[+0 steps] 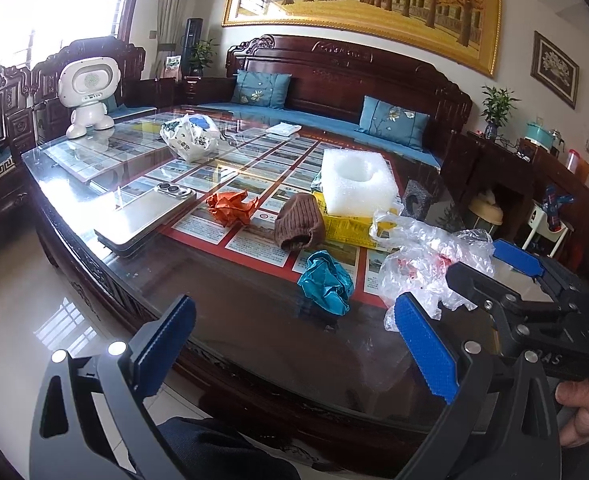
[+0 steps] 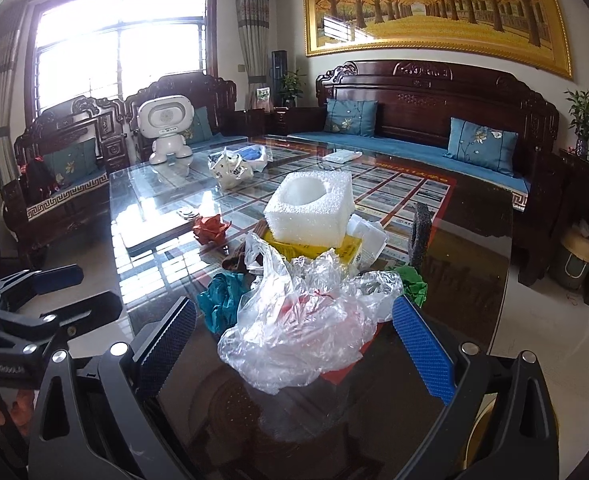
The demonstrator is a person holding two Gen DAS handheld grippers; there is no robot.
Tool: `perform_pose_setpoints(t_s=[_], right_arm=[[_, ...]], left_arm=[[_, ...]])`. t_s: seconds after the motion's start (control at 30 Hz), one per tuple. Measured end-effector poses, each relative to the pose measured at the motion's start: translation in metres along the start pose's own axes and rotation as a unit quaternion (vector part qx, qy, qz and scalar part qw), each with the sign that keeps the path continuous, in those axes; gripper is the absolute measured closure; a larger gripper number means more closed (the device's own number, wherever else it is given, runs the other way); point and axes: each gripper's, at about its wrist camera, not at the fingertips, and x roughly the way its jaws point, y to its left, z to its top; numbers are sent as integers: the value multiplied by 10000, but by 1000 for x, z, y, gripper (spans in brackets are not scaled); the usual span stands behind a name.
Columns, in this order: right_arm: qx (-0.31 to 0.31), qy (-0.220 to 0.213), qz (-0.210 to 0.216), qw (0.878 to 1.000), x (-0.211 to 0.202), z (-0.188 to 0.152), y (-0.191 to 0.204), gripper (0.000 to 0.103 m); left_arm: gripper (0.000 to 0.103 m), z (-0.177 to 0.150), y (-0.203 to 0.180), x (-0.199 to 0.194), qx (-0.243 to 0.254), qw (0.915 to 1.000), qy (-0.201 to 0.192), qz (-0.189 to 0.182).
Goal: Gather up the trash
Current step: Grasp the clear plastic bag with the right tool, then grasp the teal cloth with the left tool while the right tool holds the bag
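Observation:
A crumpled clear plastic bag (image 2: 294, 320) lies on the glass table near its front edge, also in the left wrist view (image 1: 426, 264). My right gripper (image 2: 294, 348) is open, its blue pads on either side of the bag. My left gripper (image 1: 294, 344) is open and empty over the table's front edge. A teal paper ball (image 1: 326, 282), an orange paper ball (image 1: 232, 207), a green paper ball (image 2: 414, 282), a white foam block (image 1: 358, 186) on a yellow box (image 1: 346, 230), and a brown knit hat (image 1: 298, 224) lie around.
A phone in a clear case (image 1: 146, 216), a white robot toy (image 1: 88, 94), a filled white plastic bag (image 1: 190, 136) and a black foam piece (image 2: 420, 236) are on the table (image 1: 234, 320). Dark wooden sofas with blue cushions (image 1: 394, 122) surround it.

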Motion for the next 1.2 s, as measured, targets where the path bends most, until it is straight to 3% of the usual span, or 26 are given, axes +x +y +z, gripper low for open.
perform_pose_setpoints(t_s=[0.33, 0.37, 0.4, 0.6, 0.77, 1.0, 1.2], right_arm=[[520, 441, -360, 9970, 41, 0, -21, 8], [514, 471, -369, 9969, 43, 0, -23, 13], [508, 539, -379, 9965, 45, 0, -24, 24], [726, 676, 86, 9950, 52, -3, -36, 56], [584, 505, 462, 9959, 42, -3, -36, 71], [556, 107, 648, 9963, 17, -4, -42, 75], [641, -100, 708, 9954, -4, 1, -54, 75]], left_arm=[[4, 2, 5, 17, -16, 9999, 148, -64], [4, 2, 4, 19, -15, 9998, 165, -70], [4, 2, 4, 21, -13, 9998, 179, -86], [4, 3, -3, 30, 70, 9995, 270, -163], [4, 4, -12, 40, 173, 9990, 341, -214], [4, 6, -29, 60, 333, 9979, 502, -220], [4, 15, -43, 87, 472, 9971, 597, -11]])
